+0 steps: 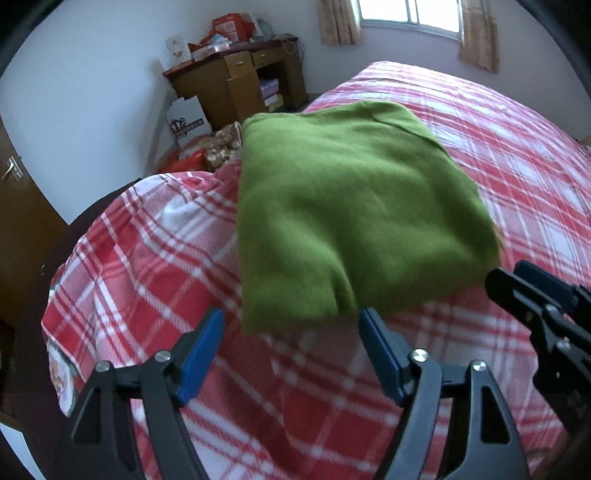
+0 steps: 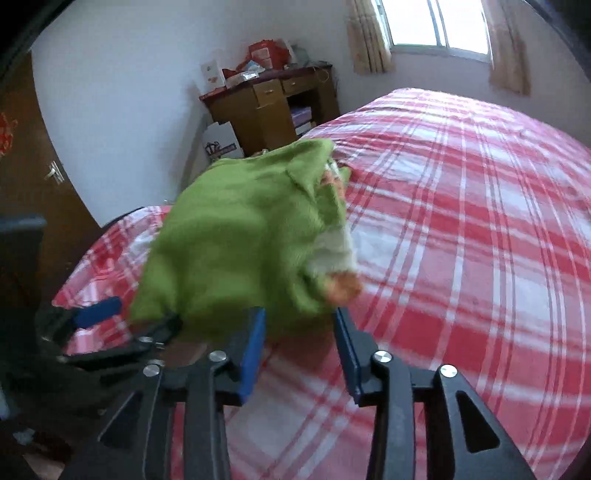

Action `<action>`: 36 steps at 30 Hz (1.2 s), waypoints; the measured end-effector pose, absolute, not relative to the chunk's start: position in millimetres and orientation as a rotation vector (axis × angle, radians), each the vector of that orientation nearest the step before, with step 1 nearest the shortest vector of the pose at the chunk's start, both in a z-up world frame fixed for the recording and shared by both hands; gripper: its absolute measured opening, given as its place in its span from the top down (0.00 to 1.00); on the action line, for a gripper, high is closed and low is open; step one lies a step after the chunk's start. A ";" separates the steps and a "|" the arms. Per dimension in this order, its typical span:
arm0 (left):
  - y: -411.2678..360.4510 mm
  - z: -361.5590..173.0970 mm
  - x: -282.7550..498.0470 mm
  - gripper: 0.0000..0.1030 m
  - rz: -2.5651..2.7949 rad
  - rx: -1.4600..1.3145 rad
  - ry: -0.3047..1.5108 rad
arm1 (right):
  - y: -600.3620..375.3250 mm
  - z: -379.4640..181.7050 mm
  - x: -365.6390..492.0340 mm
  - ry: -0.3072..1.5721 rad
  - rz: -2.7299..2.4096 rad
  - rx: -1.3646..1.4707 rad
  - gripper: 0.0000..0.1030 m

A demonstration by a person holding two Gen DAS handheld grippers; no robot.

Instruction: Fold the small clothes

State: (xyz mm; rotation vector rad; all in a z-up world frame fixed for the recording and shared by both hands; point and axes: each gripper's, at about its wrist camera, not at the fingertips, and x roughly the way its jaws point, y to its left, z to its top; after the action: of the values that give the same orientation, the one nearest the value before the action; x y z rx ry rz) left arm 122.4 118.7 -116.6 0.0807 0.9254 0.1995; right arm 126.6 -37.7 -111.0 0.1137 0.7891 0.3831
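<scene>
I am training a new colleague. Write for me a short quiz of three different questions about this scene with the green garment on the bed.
1. True or false: the green garment lies folded on the plaid bedspread.
2. Multiple choice: the left gripper is (A) clamped on the garment, (B) open with nothing gripped, (C) out of view.
3. Short answer: what furniture stands in the far corner, left of the window?

Key:
1. True.
2. B; its pads stand wide apart at the garment's near edge.
3. A wooden desk with boxes piled on top.
</scene>
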 end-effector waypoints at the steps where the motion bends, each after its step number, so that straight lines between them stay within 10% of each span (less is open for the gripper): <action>1: 117.1 -116.0 117.0 0.24 0.194 0.081 0.924 | -38.3 -110.3 121.0 0.787 0.382 0.122 0.59; 5: 113.6 -110.1 96.5 0.24 0.178 0.084 0.911 | -37.9 -104.6 94.9 0.784 0.348 0.118 0.29; 16: 115.5 -54.0 46.0 0.05 0.172 0.068 0.738 | -46.1 -46.5 31.4 0.602 0.301 0.093 0.28; 36: 130.9 43.1 -30.2 0.00 0.167 -0.001 0.454 | -30.7 72.5 -64.4 0.261 0.271 0.041 0.21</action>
State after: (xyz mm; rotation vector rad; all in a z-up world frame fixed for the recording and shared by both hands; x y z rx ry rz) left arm -30.2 130.9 43.1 -0.0010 0.4538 0.1670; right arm -64.4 -30.7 72.5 0.0410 0.2614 0.2711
